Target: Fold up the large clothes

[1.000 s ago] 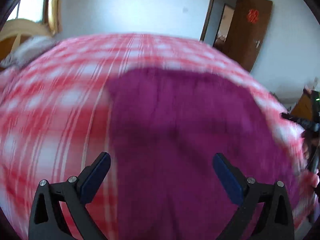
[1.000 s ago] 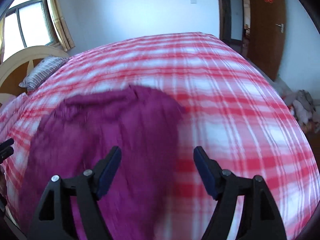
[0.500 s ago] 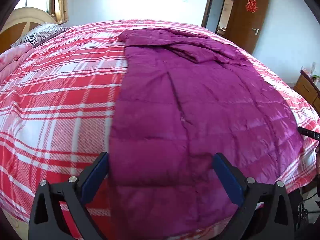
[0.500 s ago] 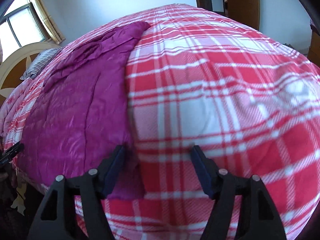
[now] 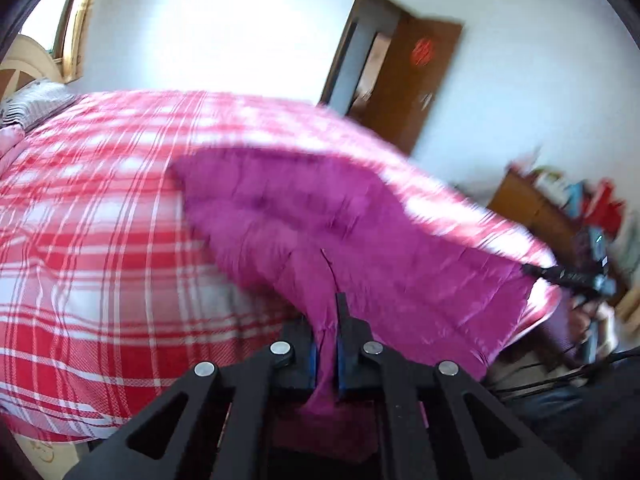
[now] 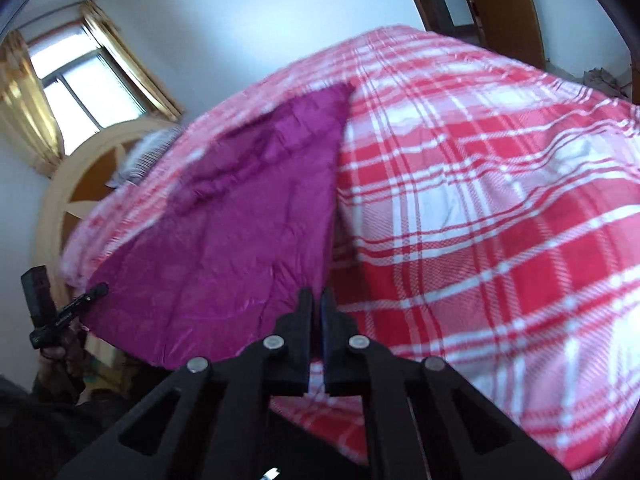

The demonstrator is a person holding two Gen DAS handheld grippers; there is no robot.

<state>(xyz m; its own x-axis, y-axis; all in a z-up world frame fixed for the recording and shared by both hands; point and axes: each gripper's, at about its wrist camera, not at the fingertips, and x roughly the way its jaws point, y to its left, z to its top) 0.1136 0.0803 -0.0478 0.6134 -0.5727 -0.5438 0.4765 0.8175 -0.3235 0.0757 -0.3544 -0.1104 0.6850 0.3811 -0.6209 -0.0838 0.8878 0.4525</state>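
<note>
A single bed (image 5: pixel 92 216) with a red-and-white checked cover fills most of both views, and one magenta quilted coat (image 5: pixel 360 248) lies across it near the bottom edge. In the left wrist view the coat runs from the centre of the frame down to the lower right, its near hem lifted off the cover. In the right wrist view the same coat (image 6: pixel 224 240) occupies the centre left, its right edge running up to a point at the upper middle.

The left gripper (image 5: pixel 325 350) points downward over the bed from the bottom centre of its frame, its jaws pressed together and pinching a bunched fold of the coat's hem, which hangs down between the blue pads. The right gripper (image 6: pixel 316 320) also tilts down from the bottom centre of its frame; its jaws are closed at the coat's lower right corner, where a sliver of magenta shows between them. Each gripper appears small in the other's view, at the far corner of the hem.

One wooden headboard (image 6: pixel 76 184) and one striped pillow (image 5: pixel 36 102) sit at the upper left. One brown door (image 5: pixel 416 80) at the upper right carries a red paper ornament, too blurred to read. One window (image 6: pixel 80 84) has yellow curtains.
</note>
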